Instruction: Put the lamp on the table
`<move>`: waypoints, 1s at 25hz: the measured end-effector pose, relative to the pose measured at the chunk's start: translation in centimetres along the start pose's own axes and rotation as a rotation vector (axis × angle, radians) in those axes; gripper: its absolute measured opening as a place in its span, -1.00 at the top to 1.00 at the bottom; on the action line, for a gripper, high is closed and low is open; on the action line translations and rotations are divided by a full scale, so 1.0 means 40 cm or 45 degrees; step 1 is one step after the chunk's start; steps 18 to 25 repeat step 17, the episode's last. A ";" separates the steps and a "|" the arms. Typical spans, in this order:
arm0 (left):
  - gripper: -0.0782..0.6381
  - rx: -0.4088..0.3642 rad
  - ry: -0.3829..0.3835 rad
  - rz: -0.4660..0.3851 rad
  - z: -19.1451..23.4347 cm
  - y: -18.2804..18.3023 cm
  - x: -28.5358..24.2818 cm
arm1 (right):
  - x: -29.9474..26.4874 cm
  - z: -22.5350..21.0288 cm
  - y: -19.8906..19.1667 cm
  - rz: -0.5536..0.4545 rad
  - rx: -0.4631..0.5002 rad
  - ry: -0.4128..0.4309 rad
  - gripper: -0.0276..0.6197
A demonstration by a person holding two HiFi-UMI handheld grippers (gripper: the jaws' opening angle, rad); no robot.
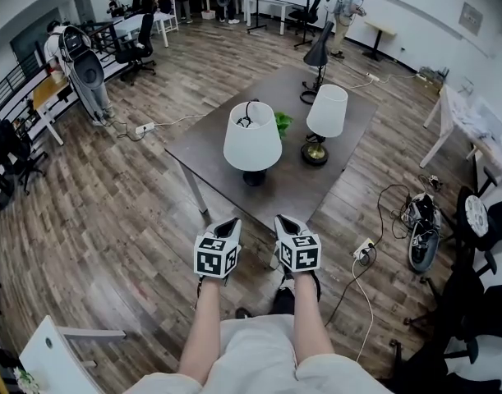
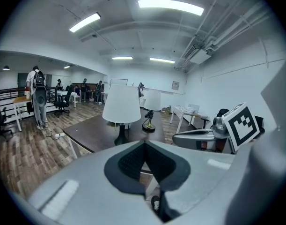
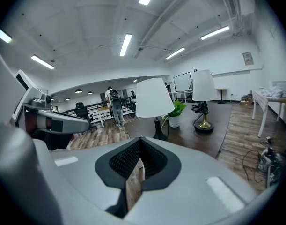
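Two lamps with white shades stand upright on the dark table (image 1: pixel 203 149). The nearer lamp (image 1: pixel 252 136) has a black base; the one to its right (image 1: pixel 326 112) has a brass base. My left gripper (image 1: pixel 226 224) and right gripper (image 1: pixel 284 222) hover side by side just short of the table's near edge, both shut and holding nothing. In the left gripper view the shut jaws (image 2: pixel 143 144) point at the black-based lamp (image 2: pixel 121 104). The right gripper view shows its jaws (image 3: pixel 140 142) closed tip to tip, with both lamps (image 3: pixel 154 97) (image 3: pixel 203 86) ahead.
A black desk lamp (image 1: pixel 318 52) and a small green plant (image 1: pixel 283 123) also stand on the table. A power strip with cables (image 1: pixel 363 249) and shoes (image 1: pixel 421 228) lie on the floor at right. A white table (image 1: pixel 468 121) is far right, with people and chairs at the back.
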State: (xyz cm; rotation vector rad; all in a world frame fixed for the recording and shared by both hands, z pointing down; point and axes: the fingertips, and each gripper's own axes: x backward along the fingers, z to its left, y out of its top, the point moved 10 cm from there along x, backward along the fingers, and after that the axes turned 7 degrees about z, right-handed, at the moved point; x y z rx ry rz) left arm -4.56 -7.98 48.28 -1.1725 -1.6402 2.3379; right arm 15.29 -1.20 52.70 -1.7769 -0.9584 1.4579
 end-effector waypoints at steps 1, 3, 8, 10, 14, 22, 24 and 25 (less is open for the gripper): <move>0.78 0.001 -0.001 -0.001 -0.001 0.000 -0.001 | 0.000 -0.001 -0.002 0.002 0.000 -0.001 0.84; 0.78 0.000 -0.002 -0.004 -0.002 0.000 -0.003 | -0.002 -0.001 -0.004 0.004 0.002 -0.001 0.84; 0.78 0.000 -0.006 -0.002 -0.004 0.001 -0.005 | -0.007 0.005 -0.004 0.013 0.010 0.003 0.84; 0.78 0.000 -0.008 -0.002 -0.004 0.000 -0.005 | -0.008 0.007 -0.003 0.013 0.012 0.001 0.84; 0.78 0.007 -0.009 -0.006 0.001 -0.007 -0.004 | -0.010 0.012 -0.004 0.013 0.016 0.000 0.84; 0.78 0.006 -0.010 -0.008 0.005 -0.011 -0.002 | -0.013 0.017 -0.007 0.008 0.015 0.001 0.84; 0.78 0.006 -0.010 -0.008 0.005 -0.011 -0.002 | -0.013 0.017 -0.007 0.008 0.015 0.001 0.84; 0.78 0.006 -0.010 -0.008 0.005 -0.011 -0.002 | -0.013 0.017 -0.007 0.008 0.015 0.001 0.84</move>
